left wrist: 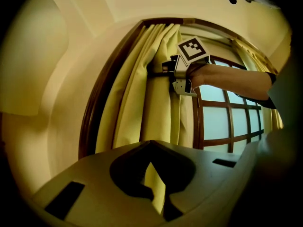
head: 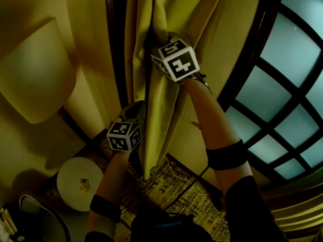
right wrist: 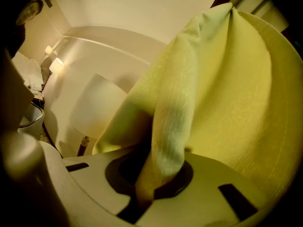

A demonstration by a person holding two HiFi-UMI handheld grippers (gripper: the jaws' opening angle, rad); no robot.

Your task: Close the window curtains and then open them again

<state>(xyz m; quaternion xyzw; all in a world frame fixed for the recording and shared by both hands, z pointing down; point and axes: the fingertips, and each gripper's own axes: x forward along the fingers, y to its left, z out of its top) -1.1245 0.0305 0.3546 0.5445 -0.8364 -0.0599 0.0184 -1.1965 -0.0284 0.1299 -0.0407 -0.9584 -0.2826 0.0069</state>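
The yellow-green curtain (head: 166, 14) hangs bunched at the left side of the arched window (head: 285, 110). My right gripper (head: 161, 42), under its marker cube, is shut on a fold of the curtain high up; in the right gripper view that fold (right wrist: 165, 126) runs down into the closed jaws of the right gripper (right wrist: 158, 163). My left gripper (head: 137, 111) is lower down, shut on the curtain's edge. In the left gripper view a strip of curtain (left wrist: 154, 186) shows between the closed jaws of the left gripper (left wrist: 151, 146), and the right gripper (left wrist: 166, 73) clamps the curtain above.
A dark wooden window frame (head: 113, 44) borders the curtain on the left. A lampshade (head: 35, 74) stands at the left, with a round white table (head: 75, 185) and a chair (head: 45, 221) below it. Patterned carpet (head: 174, 183) lies underfoot.
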